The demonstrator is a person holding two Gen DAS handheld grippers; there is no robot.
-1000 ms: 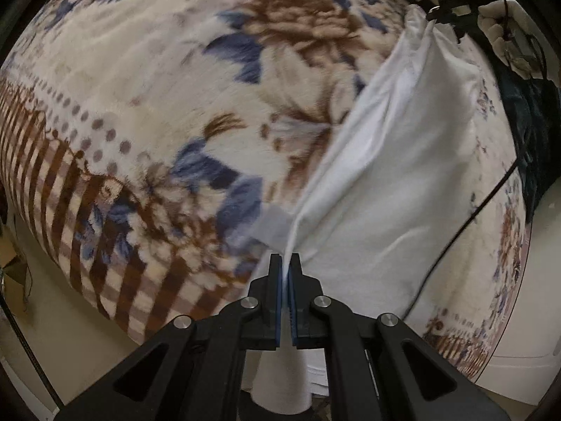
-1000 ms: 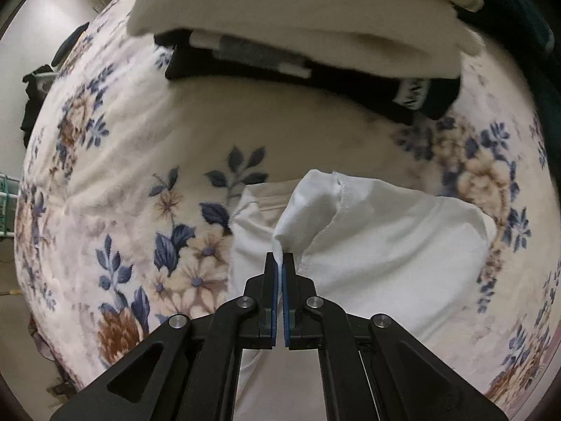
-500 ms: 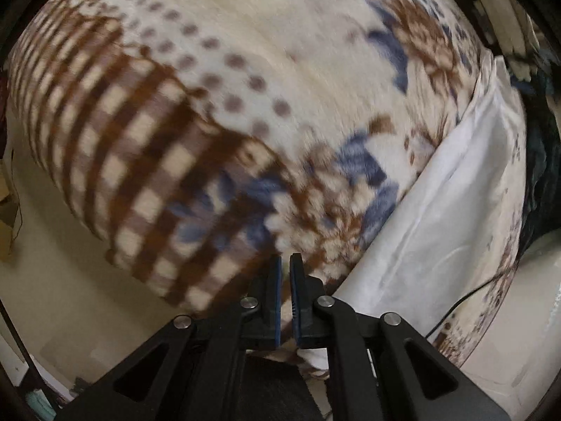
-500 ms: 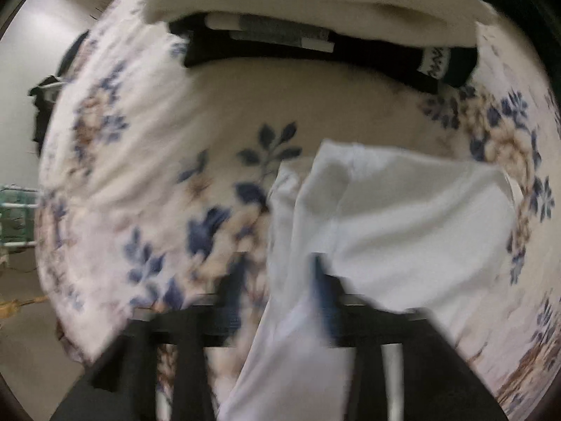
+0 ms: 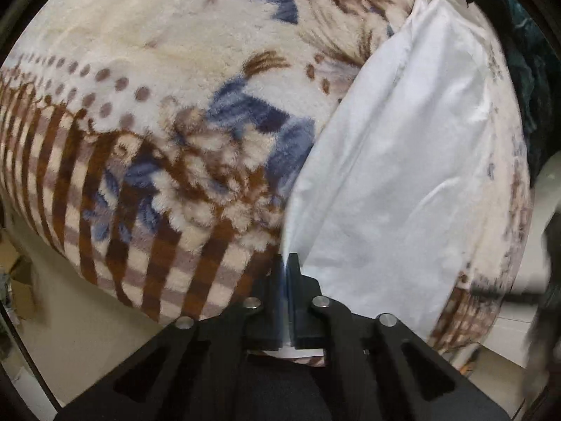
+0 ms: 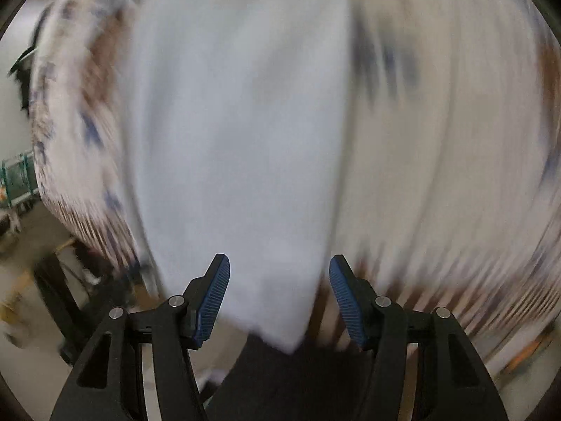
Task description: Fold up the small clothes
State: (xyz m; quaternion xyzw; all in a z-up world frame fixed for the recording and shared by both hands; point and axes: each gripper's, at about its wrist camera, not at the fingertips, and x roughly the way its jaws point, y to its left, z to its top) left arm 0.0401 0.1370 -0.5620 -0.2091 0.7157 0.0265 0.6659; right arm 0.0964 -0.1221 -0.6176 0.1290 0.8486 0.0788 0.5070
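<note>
A white garment [image 5: 396, 161] lies stretched along the right side of a floral fleece blanket [image 5: 168, 70] in the left wrist view. My left gripper [image 5: 286, 263] is shut on the garment's near corner at the blanket's front edge. In the right wrist view the picture is motion-blurred; the white garment [image 6: 238, 122] fills the middle and its near corner hangs between the fingers. My right gripper [image 6: 279, 273] is open, with blue pads [image 6: 342, 287] apart and nothing held.
The blanket's brown striped border [image 5: 105, 217] drops off at the front edge to a pale floor [image 5: 87, 329]. A dark teal cloth [image 5: 529, 80] lies at the far right. A blurred dark shape [image 5: 547, 280] shows at the right edge.
My right gripper has opened and let go of the garment, then swung quickly toward the near end. My left gripper stays shut on its corner; the garment now lies flatter.
</note>
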